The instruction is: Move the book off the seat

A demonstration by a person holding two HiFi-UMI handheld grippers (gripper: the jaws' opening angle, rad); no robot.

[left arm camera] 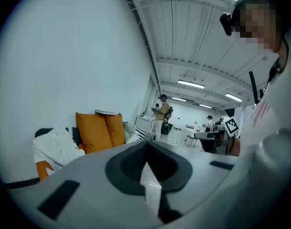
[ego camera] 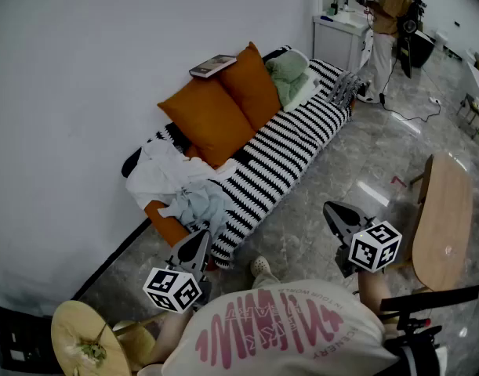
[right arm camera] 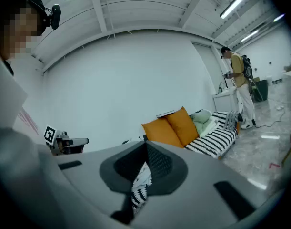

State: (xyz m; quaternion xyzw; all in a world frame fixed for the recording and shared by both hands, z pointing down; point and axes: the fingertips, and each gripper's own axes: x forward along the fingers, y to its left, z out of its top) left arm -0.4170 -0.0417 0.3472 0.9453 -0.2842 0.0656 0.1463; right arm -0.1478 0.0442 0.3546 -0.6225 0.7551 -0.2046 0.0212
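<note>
Well ahead of both claws, up on the top edge of the two orange cushions (ego camera: 227, 104), the book (ego camera: 213, 66) is lying flat beside the wall (ego camera: 106, 69), its long axis running along the striped sofa (ego camera: 290, 143). The left claw (ego camera: 194, 247) and right claw (ego camera: 339, 214) are hanging pinched shut, gripping nothing, well apart from it. Bare grey floor (ego camera: 298, 210) is stretching between them and the sofa's front edge.

The book (ego camera: 213, 66) is being borne atop the orange cushions (ego camera: 223, 112); the left gripper (ego camera: 194, 250) and right gripper (ego camera: 338, 215) are being held well short.
</note>
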